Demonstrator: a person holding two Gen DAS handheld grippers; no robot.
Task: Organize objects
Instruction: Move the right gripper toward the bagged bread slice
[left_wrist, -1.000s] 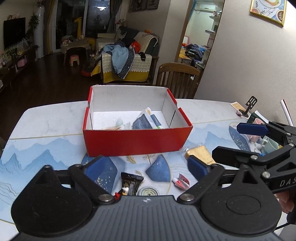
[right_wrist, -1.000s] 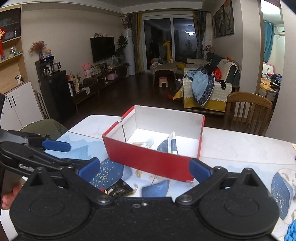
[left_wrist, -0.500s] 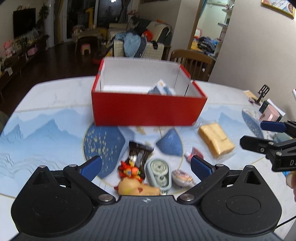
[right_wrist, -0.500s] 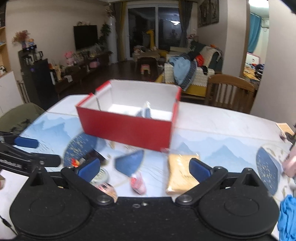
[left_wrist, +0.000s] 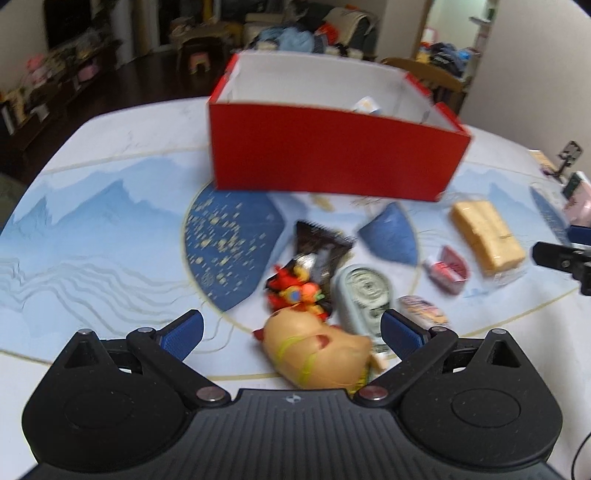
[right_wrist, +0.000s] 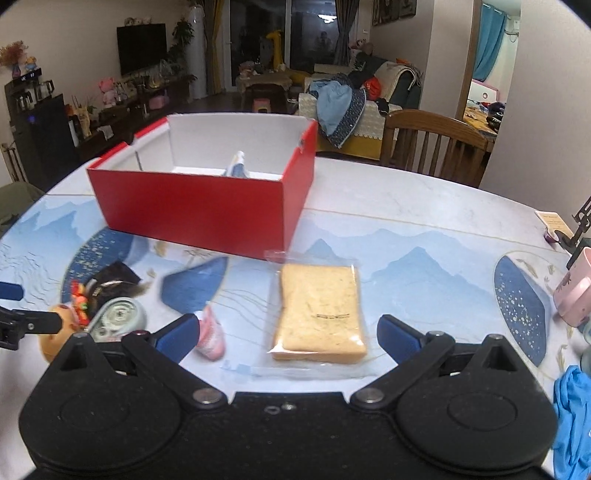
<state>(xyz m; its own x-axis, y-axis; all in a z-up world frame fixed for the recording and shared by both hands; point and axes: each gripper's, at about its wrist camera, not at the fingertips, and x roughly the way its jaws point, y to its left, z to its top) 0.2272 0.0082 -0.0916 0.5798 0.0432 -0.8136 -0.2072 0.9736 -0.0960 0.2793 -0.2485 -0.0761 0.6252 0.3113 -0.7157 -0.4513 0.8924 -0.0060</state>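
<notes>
A: Objects, loose, on desk (right_wrist: 406, 206): wrapped bread slice (right_wrist: 320, 308) in clear film, lying flat near the red box's front right corner; pink-and-white packet (right_wrist: 212, 332) just left of it; grey-green oval case (left_wrist: 364, 295); black snack bag (left_wrist: 319, 245); red-orange toy figure (left_wrist: 295, 290); tan plush toy (left_wrist: 314, 350), touching the toy figure. The last four lie in one cluster.

B: Surface and room?

A: Desk top pale, printed with blue mountains and dark blue gold-flecked patches. Red box (right_wrist: 192, 206), open, white inside, stands toward the back of the desk; a blue-and-white packet (right_wrist: 238, 166) shows above its rim. Pink cup (right_wrist: 576, 295) and blue cloth (right_wrist: 572, 417) at the right edge. Behind: wooden chair (right_wrist: 432, 144), sofa heaped with clothes (right_wrist: 343, 103), television (right_wrist: 142, 48) on the far wall, dark glass doors.

B: Left claw?

A: Left claw (left_wrist: 291, 332), low over the near edge of the desk, pointing at the box. Jaws spread wide, nothing between the pads; the plush toy sits between and just ahead of them, contact not discernible. This view is blurred.

B: Right claw?

A: Right claw (right_wrist: 288, 338), also low and level, aimed along the desk. Jaws wide apart, empty; the bread slice lies between the blue fingertips (right_wrist: 397, 338), near end of its wrapper at the claw's body. Left claw's tip shows at this view's left edge, beside the plush toy.
</notes>
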